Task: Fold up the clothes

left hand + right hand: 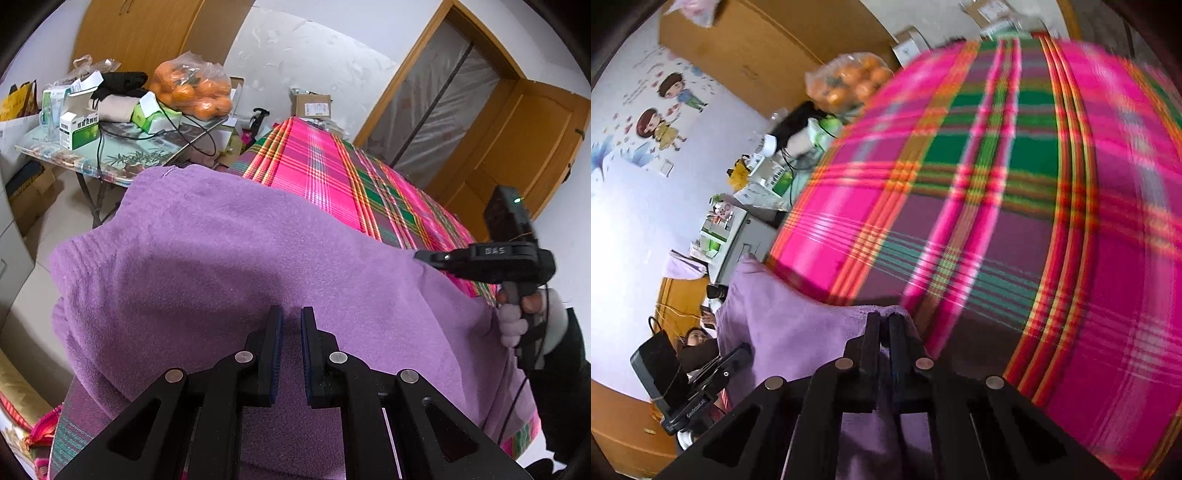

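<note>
A purple fleece garment [229, 258] hangs spread out above the pink and green plaid cover [332, 166]. My left gripper [291, 321] is shut on the garment's near edge, with cloth pinched between its fingers. At the right of the left wrist view, my right gripper [424, 255] bites the garment's right edge, held by a gloved hand [517, 317]. In the blurred right wrist view, my right gripper [884, 321] is shut on a fold of the purple garment [783, 325]. The left gripper [735, 356] shows at the lower left, and the plaid cover [997, 184] fills the view beyond.
A folding table [92, 158] to the left carries a bag of oranges [192, 90], medicine boxes [77, 129] and cables. A cardboard box [310, 105] sits past the cover's far end. A wooden door [517, 147] stands open at right. A person [696, 338] shows at the lower left.
</note>
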`<state>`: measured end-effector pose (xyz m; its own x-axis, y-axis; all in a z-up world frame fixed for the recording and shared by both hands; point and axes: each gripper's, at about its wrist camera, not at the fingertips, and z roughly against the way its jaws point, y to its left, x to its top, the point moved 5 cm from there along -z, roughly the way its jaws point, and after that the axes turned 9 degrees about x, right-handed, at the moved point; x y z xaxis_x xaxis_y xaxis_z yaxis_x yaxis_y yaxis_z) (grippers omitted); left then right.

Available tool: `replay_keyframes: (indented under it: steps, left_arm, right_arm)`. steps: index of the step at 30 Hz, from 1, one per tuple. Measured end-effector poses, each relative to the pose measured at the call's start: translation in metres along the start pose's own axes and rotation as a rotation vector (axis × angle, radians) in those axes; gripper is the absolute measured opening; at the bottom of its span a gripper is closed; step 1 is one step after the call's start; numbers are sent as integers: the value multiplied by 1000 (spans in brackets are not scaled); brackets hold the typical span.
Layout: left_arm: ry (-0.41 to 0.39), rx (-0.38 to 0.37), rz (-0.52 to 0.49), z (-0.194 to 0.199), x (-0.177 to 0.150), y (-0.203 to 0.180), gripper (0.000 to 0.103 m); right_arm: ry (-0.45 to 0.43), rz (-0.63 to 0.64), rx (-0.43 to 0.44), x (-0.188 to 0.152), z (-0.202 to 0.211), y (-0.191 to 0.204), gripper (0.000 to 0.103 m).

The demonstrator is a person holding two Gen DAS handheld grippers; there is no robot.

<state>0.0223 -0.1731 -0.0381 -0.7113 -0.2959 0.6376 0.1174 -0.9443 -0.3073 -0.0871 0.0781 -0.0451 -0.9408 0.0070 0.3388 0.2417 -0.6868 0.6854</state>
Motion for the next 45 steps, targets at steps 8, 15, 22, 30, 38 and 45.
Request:
replay_keyframes:
  steps: [8, 15, 22, 30, 38, 45]
  left_arm:
    - [7, 11, -6, 4, 2, 3, 10]
    - [-20, 85, 46, 18, 2, 40, 10]
    - [-22, 123, 15, 27, 0, 43, 10]
    - [-28, 86, -68, 11, 32, 1, 10]
    - [46, 103, -146, -39, 58, -19, 7]
    - [-2, 131, -61, -22, 76, 20, 9]
  right_arm:
    - [-43, 42, 60, -11, 21, 19, 12]
    - [-43, 221, 16, -37, 28, 48, 12]
    - [-48, 228, -220, -29, 20, 14, 1]
    - [-60, 339, -83, -38, 11, 75, 7]
    - [-28, 269, -84, -26, -25, 72, 0]
    - [-63, 227, -67, -23, -15, 68, 9]
